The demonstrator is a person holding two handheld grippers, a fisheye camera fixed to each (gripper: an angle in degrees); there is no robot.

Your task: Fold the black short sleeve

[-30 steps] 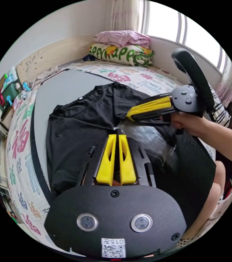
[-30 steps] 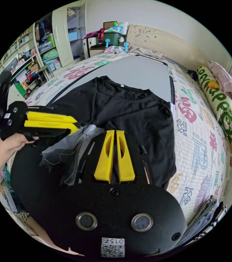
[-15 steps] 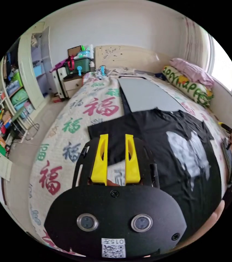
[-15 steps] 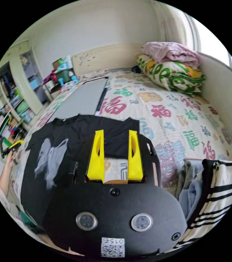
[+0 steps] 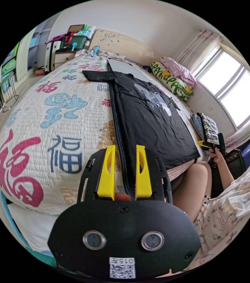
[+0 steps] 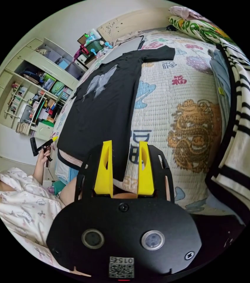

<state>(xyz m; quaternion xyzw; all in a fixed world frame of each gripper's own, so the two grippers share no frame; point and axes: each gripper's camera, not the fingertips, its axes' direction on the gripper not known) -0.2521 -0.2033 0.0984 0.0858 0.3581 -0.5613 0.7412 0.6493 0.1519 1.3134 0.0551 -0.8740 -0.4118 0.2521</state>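
Note:
The black short-sleeve shirt (image 5: pixel 148 118) lies flat on the bed, its grey print facing up and its sleeves spread at the far end. My left gripper (image 5: pixel 125 147) is open low over the near edge of the bed, and a black edge strip runs between its yellow jaws untouched. In the right gripper view the shirt (image 6: pixel 101 103) stretches away from me, one hem corner lying loose between the jaws of my open right gripper (image 6: pixel 125 142). A hand holds the right gripper (image 5: pixel 203 143) beyond the hem, off the bed. The left gripper (image 6: pixel 53 139) hovers past the opposite hem corner.
A quilt (image 5: pixel 42 118) with printed characters covers the bed. A grey board (image 5: pixel 122 66) lies beyond the collar, with pillows (image 5: pixel 172 79) at the window side. Folded striped clothes (image 6: pixel 242 118) are stacked beside the shirt. The person's knee (image 5: pixel 192 182) is at the bed edge; shelves (image 6: pixel 36 97) stand behind.
A second ago both grippers were shut on shirt fabric, close together. They have let go, opened and drawn back to the hem end; the shirt now lies spread out.

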